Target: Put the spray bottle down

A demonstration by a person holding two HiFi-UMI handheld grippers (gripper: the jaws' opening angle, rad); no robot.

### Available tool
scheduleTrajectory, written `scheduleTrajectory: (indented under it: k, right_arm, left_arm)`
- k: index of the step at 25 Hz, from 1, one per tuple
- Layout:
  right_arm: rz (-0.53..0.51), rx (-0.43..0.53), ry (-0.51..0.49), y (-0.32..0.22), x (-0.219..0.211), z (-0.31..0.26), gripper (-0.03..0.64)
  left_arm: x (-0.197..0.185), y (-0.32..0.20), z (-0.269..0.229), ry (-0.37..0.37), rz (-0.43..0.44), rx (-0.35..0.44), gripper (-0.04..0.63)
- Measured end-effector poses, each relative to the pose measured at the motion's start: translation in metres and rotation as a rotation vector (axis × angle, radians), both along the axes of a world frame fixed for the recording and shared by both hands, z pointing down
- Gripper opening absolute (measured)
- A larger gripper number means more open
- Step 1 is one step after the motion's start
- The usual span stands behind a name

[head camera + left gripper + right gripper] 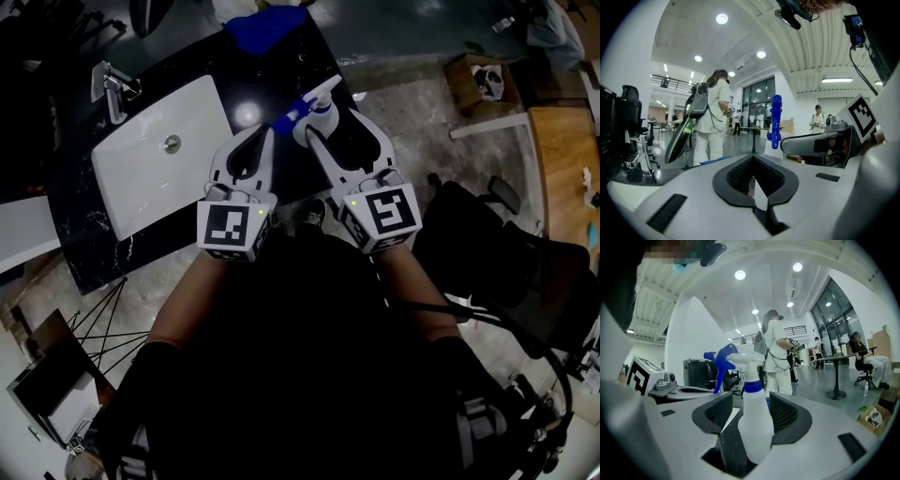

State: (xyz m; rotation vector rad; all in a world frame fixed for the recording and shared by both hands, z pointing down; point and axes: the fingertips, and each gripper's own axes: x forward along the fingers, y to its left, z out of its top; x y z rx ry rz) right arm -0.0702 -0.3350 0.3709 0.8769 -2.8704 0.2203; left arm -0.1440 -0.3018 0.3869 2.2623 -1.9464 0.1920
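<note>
Your right tool (336, 131) stands spread around the spray bottle (757, 427), pads off it, so the bottle rests upright on its own base on the dark tabletop (281, 66), right of the sink (192, 108). Your left tool (255, 141) (pinched closed, empty) idles nearer the sink.

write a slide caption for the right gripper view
Spray bottle stands upright on the black counter between the open jaws of the right gripper

Probably an open office hall: ceiling lights (740, 274), glass front (834, 310) and round table (834, 360) beyond the right claw (745, 409); sink (150, 183) to its left.
</note>
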Motion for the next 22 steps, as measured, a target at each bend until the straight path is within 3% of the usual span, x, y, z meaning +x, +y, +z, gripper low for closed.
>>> scheduleTrajectory:
  k: [11,22]
  right_arm:
    - [0.007,0.018,0.024,-0.015,-0.016,-0.002,0.204]
    - [0.012,0.032,0.041,-0.033,-0.026,-0.003,0.204]
  left_arm:
    - [-0.015,-0.021,-0.001,-0.059,0.016,-0.009,-0.003]
    - [-0.02,-0.038,0.007,-0.065,0.038,0.016,-0.003]
